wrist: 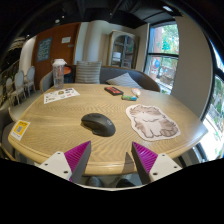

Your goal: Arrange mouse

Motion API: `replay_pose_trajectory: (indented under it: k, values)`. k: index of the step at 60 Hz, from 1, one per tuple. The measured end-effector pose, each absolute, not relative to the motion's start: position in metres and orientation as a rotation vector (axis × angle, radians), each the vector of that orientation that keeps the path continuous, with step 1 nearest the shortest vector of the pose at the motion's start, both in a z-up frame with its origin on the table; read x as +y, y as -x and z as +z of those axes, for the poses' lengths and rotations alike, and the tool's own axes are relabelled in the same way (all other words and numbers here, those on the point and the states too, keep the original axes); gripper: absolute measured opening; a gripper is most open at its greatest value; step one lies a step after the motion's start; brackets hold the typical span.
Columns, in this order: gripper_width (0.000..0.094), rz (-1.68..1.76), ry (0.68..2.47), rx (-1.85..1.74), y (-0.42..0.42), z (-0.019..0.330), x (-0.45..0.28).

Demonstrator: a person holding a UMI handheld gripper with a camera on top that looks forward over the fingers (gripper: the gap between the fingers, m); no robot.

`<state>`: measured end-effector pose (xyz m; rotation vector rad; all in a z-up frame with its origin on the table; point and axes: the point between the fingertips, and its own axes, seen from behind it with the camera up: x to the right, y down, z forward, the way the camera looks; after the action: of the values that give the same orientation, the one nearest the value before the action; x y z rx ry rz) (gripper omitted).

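Though beyond open jaws, mouse (98,124)

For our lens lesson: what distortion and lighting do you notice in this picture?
Gripper view: fisheye bends the table edge into a curve; bright windows wash out behind; the mouse casts a soft shadow, lying beyond the open tool.

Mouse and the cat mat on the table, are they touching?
Apart. The gripper view shows bare wood between the mouse and the cat mat.
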<state>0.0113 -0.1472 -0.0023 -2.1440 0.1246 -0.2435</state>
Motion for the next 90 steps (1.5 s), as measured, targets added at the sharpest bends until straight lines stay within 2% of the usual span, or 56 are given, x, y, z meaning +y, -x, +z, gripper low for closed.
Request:
replay_pose_trajectory:
  k: [14,35,38,42,50,53,56,57,61,68,77,83,90]
  values:
    - [0.0836,-0.142,2.17,0.086,0.002,-0.015,-0.085]
    - [0.0819,-0.149,2.269,0.104,-0.026,-0.019,0.003]
    - [0.078,-0.127,2.264,0.133,-0.026,-0.02,0.013]
    - [0.0615,-0.111,2.244,0.175,-0.026,-0.022,0.022]
    - [0.0529,-0.173,2.249,0.211,-0.027,-0.023,0.022]
    - [0.0479,-0.198,2.257,0.198,-0.027,-0.021,0.02]
    - [0.0375,-0.232,2.238,0.155,-0.027,-0.012,0.022]
    - [0.0366,-0.239,2.233,0.137,-0.026,-0.009,0.023]
    - [0.036,-0.251,2.252,0.113,-0.027,-0.005,0.017]
    - [0.0359,-0.344,2.212,0.118,-0.064,0.022,0.004]
    - [0.0359,-0.452,2.174,0.203,-0.153,0.053,-0.013]
    - [0.0375,-0.492,2.214,0.256,-0.209,0.037,-0.021]
    - [0.0389,-0.439,2.287,0.275,-0.237,-0.001,-0.026]
